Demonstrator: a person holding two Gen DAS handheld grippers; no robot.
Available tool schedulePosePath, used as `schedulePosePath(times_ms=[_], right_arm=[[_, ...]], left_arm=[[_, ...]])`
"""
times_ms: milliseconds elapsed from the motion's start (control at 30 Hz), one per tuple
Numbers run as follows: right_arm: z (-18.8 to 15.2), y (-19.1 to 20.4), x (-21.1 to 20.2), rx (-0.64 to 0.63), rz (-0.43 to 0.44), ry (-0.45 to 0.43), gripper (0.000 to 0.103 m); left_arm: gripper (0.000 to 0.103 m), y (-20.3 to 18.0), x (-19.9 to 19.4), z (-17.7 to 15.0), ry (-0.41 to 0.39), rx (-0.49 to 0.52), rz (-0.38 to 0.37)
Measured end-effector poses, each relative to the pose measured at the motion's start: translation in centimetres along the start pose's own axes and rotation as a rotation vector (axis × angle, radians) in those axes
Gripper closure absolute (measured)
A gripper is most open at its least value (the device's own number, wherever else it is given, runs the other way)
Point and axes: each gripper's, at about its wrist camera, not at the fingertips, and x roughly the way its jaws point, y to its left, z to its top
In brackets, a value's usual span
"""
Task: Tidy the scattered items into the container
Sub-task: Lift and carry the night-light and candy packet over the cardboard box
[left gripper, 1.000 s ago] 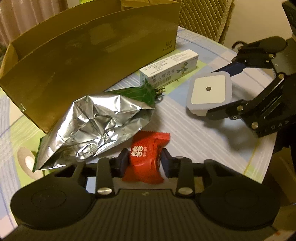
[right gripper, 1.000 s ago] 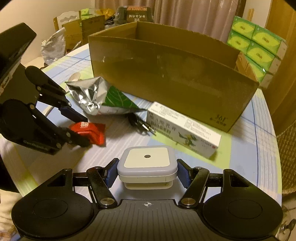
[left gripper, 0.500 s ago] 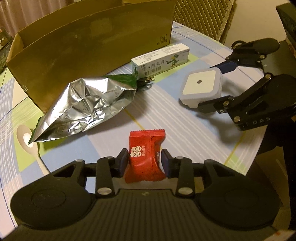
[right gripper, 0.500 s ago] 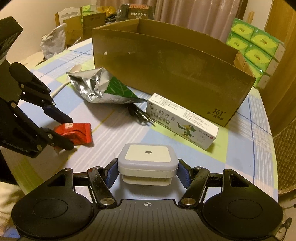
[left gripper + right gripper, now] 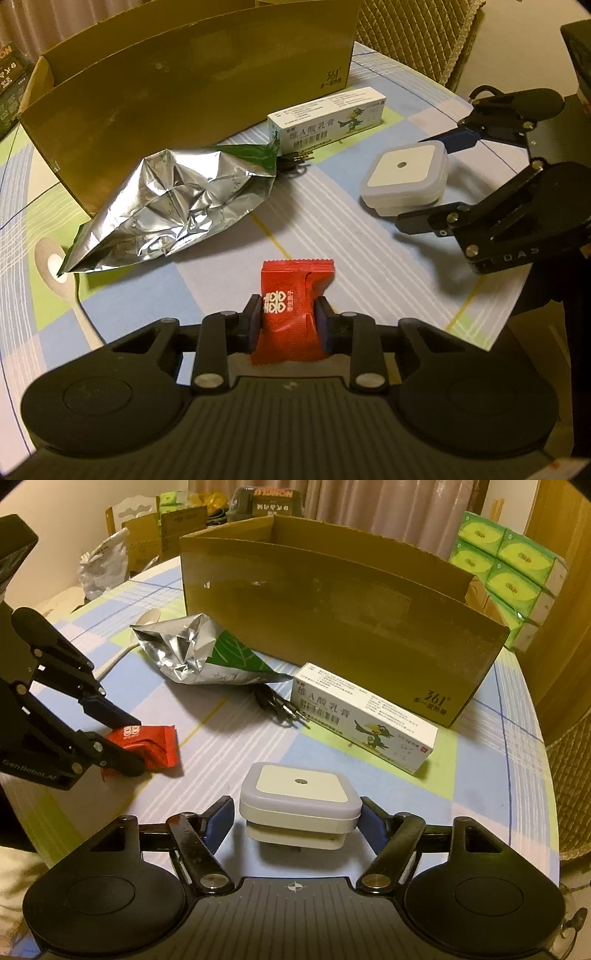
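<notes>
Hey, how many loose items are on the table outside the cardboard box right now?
6: red candy packet, square night light, ointment box, foil bag, black plug, spoon half under the bag. Others may be hidden.

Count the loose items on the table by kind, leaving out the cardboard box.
Red candy packet: 1
Foil bag: 1
Ointment carton: 1
White square night light: 1
Black plug: 1
Spoon: 1
Total: 6
</notes>
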Motion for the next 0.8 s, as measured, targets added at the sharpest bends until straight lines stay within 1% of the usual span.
schedulePosePath(times_ms=[333, 400, 433, 633, 800], right_arm=[[0.2, -0.2, 0.3, 0.022, -0.011, -0.001, 0.033], [0.3, -0.3, 0.4, 0.031, -0.010, 0.001, 0.033], [0.3, -0.3, 0.4, 0.034, -0.013, -0.001, 0.041], [0.4, -0.4, -0.2, 0.044, -0.013, -0.020, 0.041], [0.8, -0.6, -0.8, 0.058, -0.018, -0.038, 0.041]], left_arm=[[0.079, -0.1, -1.2, -0.6, -0.020, -0.020, 0.001], [0.079, -0.2, -1.2, -0.6, -0.019, -0.023, -0.001], [0.079, -0.2, -1.2, -0.7, -0.019, -0.023, -0.002], [0.079, -0.2, -1.3, -0.8, -0.018, -0.023, 0.001], [0.079, 0.0, -2.0, -0.4, -0.033, -0.021, 0.008]])
